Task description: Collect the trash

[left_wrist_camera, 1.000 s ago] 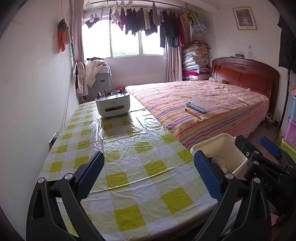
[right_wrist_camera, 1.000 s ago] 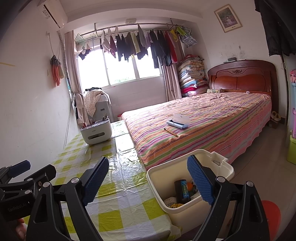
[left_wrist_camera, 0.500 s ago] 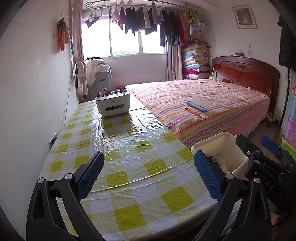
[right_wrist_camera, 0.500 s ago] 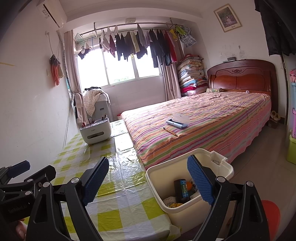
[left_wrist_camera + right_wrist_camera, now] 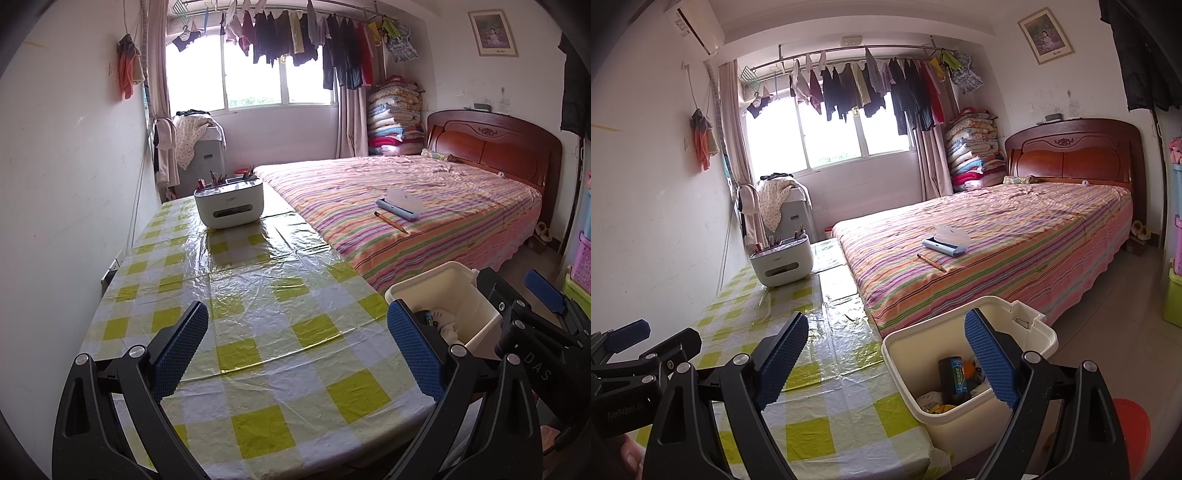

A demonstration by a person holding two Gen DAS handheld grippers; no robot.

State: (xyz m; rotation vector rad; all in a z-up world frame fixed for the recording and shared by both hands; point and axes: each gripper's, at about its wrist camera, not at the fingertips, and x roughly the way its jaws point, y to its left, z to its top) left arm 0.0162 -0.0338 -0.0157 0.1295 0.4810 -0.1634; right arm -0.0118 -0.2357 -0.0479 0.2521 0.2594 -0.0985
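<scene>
A cream plastic bin [image 5: 923, 354] stands off the table's right edge, below my right gripper [image 5: 886, 360]. It holds trash: a dark packet [image 5: 955, 376], something orange and crumpled white paper. In the left wrist view the bin [image 5: 454, 291] shows white tissue [image 5: 445, 317] inside. My right gripper is open with nothing between its blue pads. Over the yellow-checked tablecloth [image 5: 258, 295] hangs my left gripper [image 5: 297, 349], also open and holding nothing. No loose trash shows on the cloth.
A white desk organiser [image 5: 229, 208] with pens stands at the table's far end. The striped bed [image 5: 997, 243] beside the table carries a pencil [image 5: 931, 261] and a pale blue pouch [image 5: 945, 243]. A wall runs along the left; an orange-red object [image 5: 1130, 424] sits on the floor.
</scene>
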